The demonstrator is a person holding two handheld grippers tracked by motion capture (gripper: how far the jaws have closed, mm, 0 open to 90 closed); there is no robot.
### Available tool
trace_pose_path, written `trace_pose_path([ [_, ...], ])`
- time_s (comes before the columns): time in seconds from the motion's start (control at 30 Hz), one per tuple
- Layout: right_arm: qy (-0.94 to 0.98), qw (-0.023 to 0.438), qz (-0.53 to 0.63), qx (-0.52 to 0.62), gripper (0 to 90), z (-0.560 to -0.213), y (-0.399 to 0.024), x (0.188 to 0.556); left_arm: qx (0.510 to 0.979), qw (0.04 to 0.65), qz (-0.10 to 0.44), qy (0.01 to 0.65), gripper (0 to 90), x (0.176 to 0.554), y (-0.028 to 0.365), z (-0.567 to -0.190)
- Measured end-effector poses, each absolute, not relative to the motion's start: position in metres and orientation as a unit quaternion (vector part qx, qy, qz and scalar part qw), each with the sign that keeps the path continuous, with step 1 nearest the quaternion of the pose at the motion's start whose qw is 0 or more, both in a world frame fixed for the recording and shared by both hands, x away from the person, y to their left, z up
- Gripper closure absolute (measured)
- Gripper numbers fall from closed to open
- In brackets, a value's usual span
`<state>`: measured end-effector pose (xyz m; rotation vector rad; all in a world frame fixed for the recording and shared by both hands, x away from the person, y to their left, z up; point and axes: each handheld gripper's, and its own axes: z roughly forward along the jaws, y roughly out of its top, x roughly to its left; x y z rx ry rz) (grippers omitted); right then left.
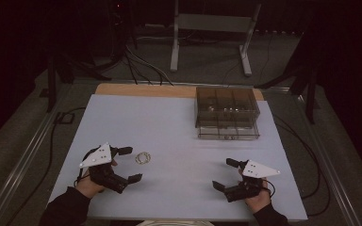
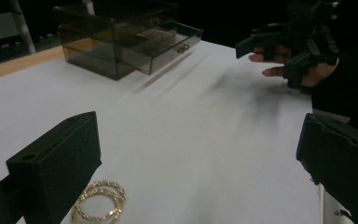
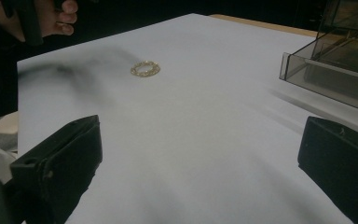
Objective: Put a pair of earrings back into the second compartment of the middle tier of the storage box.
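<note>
From above we see the left gripper (image 1: 131, 164) gaping beside a gold bracelet (image 1: 143, 158), the right gripper (image 1: 226, 173) gaping, empty; the left gripper view crops the bracelet (image 2: 99, 203) behind one jaw; the right gripper view cuts off the smoky drawer box (image 3: 335, 70).

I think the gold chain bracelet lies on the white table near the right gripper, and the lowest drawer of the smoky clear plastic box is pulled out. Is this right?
Not quite. The gold chain bracelet lies near the left gripper, as the high view shows; the right gripper is far from it. The rest holds: white table, smoky clear plastic box, lowest drawer pulled out.
</note>
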<state>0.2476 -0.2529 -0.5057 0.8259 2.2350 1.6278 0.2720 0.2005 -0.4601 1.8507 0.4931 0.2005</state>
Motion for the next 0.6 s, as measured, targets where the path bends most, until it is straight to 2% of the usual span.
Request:
trace_pose_path([
  [0.6, 0.767, 0.122, 0.559, 0.291, 0.0, -0.506, -0.255, 0.249, 0.776, 0.574, 0.091, 0.245, 0.8, 0.304, 0.194, -0.458],
])
